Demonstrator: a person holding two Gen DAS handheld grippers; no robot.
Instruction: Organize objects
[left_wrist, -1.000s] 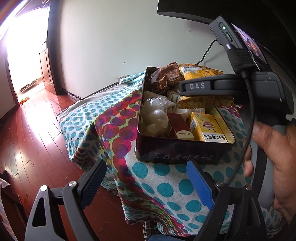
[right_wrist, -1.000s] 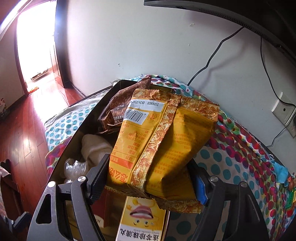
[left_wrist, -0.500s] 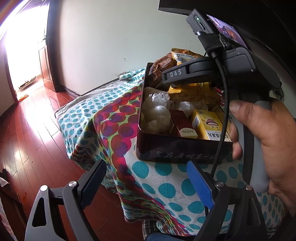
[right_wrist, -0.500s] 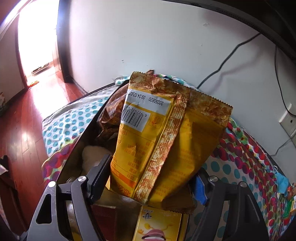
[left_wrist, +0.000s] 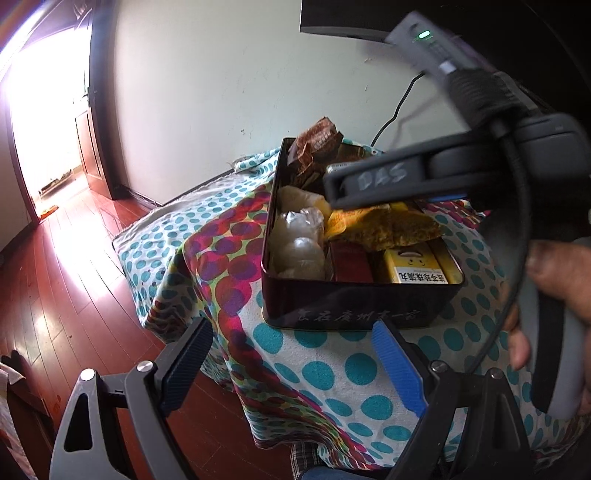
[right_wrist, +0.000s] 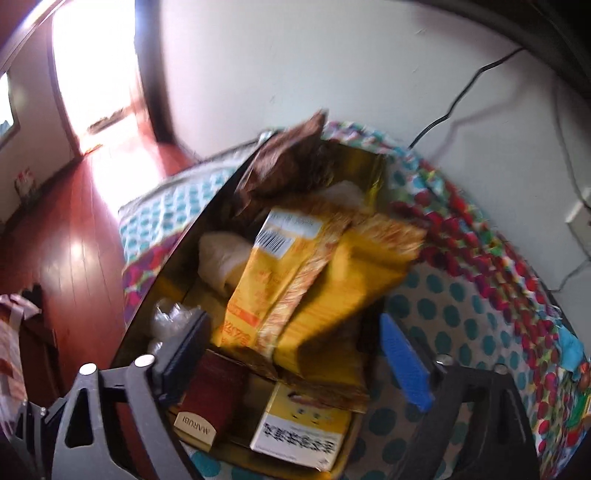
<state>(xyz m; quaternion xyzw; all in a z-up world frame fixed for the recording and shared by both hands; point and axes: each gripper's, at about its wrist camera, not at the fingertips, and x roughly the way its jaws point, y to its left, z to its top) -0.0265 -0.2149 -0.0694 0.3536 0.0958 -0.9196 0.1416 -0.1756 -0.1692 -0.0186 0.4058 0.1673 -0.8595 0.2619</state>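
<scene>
Here, a dark rectangular tin (left_wrist: 354, 310) is seen standing on a bench covered by a polka-dot cloth (left_wrist: 325, 369), close to the cloth's front edge in the left wrist view. The tin is crowded with goods: a yellow snack bag (right_wrist: 317, 280) lies tilted across the top of the pile, a brown wrapper (right_wrist: 284, 166) is propped at the far end, clear-wrapped pale rounds (left_wrist: 299, 240) are ranged along the left wall, and a dark red box (right_wrist: 210, 395) marked MARUBI and a yellow carton (right_wrist: 303, 428) are set side by side at the near end.

The right gripper (right_wrist: 295, 354) is held just above the near half of the tin. Its jaws have just been opening, and they now stand wide apart; the yellow snack bag lies between them but is not pressed by either pad, a clear gap being visible on the blue pad's side. The bag is rested on the other contents, and nothing is gripped. The right wrist view is blurred.

The left gripper (left_wrist: 291, 362) is held in front of the tin, over the cloth's edge, with its jaws spread wide and nothing between them. A hand (left_wrist: 554, 306) is seen wrapped around the right gripper's handle at the right edge of the left wrist view.

A wooden floor (left_wrist: 74, 288) and a bright doorway (left_wrist: 44, 122) are visible to the left, and a black cable (right_wrist: 458, 96) is run down the pale wall behind the bench.
</scene>
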